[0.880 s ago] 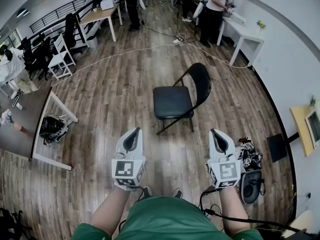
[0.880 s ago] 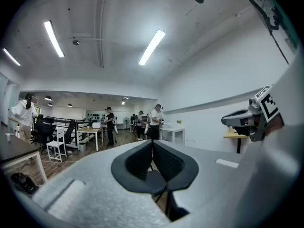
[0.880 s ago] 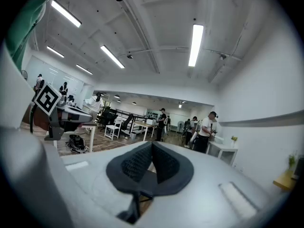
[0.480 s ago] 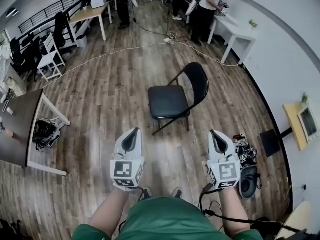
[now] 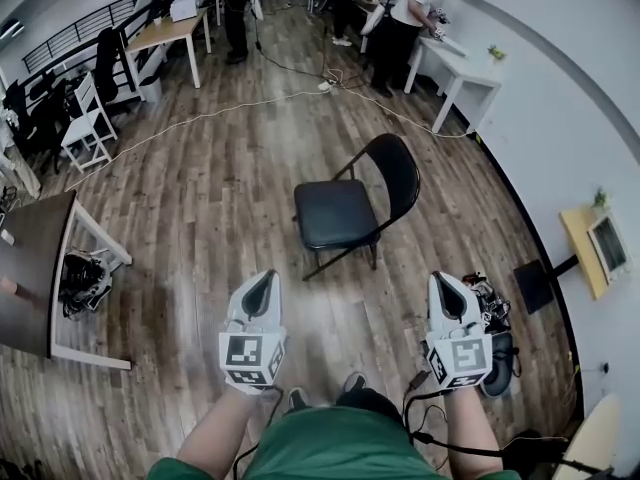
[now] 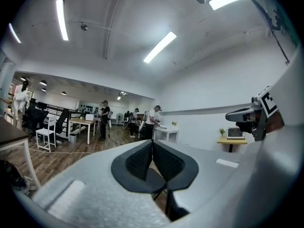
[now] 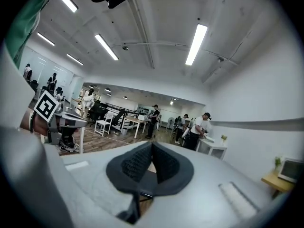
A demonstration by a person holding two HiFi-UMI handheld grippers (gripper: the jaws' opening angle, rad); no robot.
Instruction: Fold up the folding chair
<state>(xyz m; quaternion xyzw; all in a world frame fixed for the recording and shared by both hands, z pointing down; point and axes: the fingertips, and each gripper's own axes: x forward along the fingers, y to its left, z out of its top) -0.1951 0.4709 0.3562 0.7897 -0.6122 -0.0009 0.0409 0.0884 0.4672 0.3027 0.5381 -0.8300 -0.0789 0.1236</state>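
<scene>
A black folding chair (image 5: 340, 211) stands unfolded on the wood floor ahead of me, its backrest (image 5: 397, 173) to the right. Both grippers hang level in front of my body, well short of the chair. My left gripper (image 5: 259, 286) is shut with nothing between its pads, and so is my right gripper (image 5: 446, 289). In the left gripper view the closed jaws (image 6: 152, 148) hide most of the chair; a chair leg (image 6: 166, 194) shows below them. The right gripper view shows its jaws (image 7: 152, 151) closed as well.
A dark table (image 5: 30, 268) with a bag (image 5: 80, 276) under it stands at the left. Black gear and cables (image 5: 497, 343) lie on the floor by my right hand. Two people work at white tables (image 5: 455, 63) far ahead; a white cable (image 5: 200, 116) crosses the floor.
The view has shifted: both grippers now sit lower in the picture and the chair appears a little nearer and lower. The jaws stay shut.
</scene>
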